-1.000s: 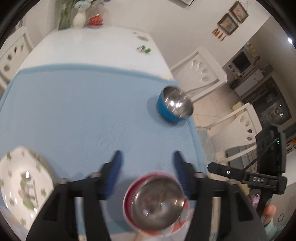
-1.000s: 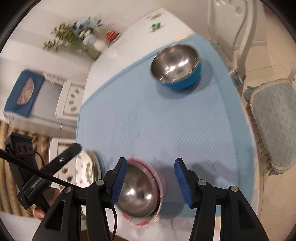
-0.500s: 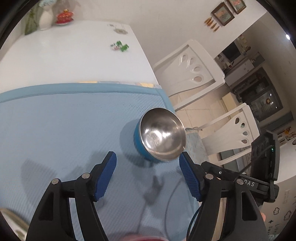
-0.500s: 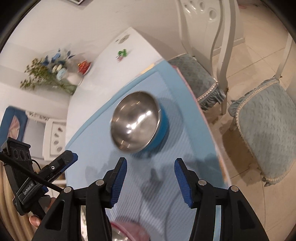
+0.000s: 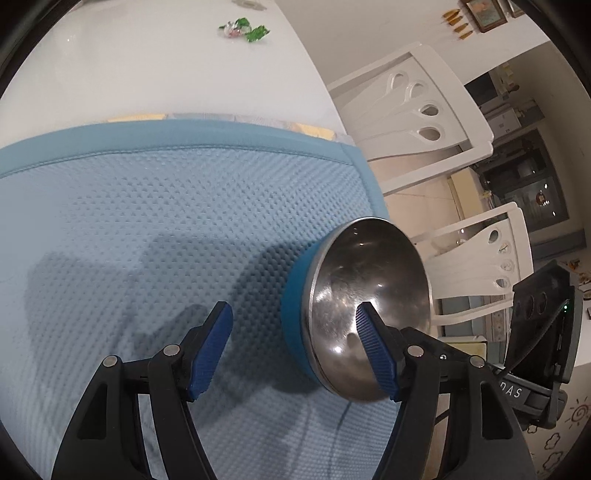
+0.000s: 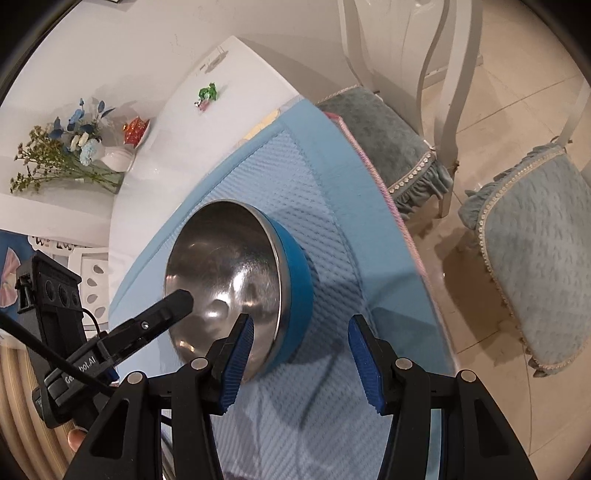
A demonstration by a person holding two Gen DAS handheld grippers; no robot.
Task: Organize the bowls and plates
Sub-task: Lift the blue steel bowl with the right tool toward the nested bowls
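A blue bowl with a shiny steel inside (image 5: 354, 306) sits near the right edge of the light blue mat (image 5: 147, 221). My left gripper (image 5: 291, 314) straddles the bowl's left wall, its right finger (image 5: 373, 350) over the steel inside and its left finger outside. Its jaws are closing, and the pads are still clear of the wall. In the right wrist view the same bowl (image 6: 236, 280) has my right gripper (image 6: 299, 328) across its right wall. The right gripper's left finger (image 6: 236, 354) is inside the rim, and its pads are apart from the wall.
The mat covers a white table (image 5: 147, 66) bearing candy wrappers (image 5: 243, 31), a flower vase (image 6: 114, 158) and a red dish (image 6: 136, 129). White chairs (image 5: 417, 122) with cushioned seats (image 6: 532, 236) stand just past the table edge. A finger of the left gripper (image 6: 177, 299) reaches over the bowl.
Both grippers moved away from the pink bowl and the patterned plate, across the mat and down onto the blue bowl. The pink bowl and plate have left both views.
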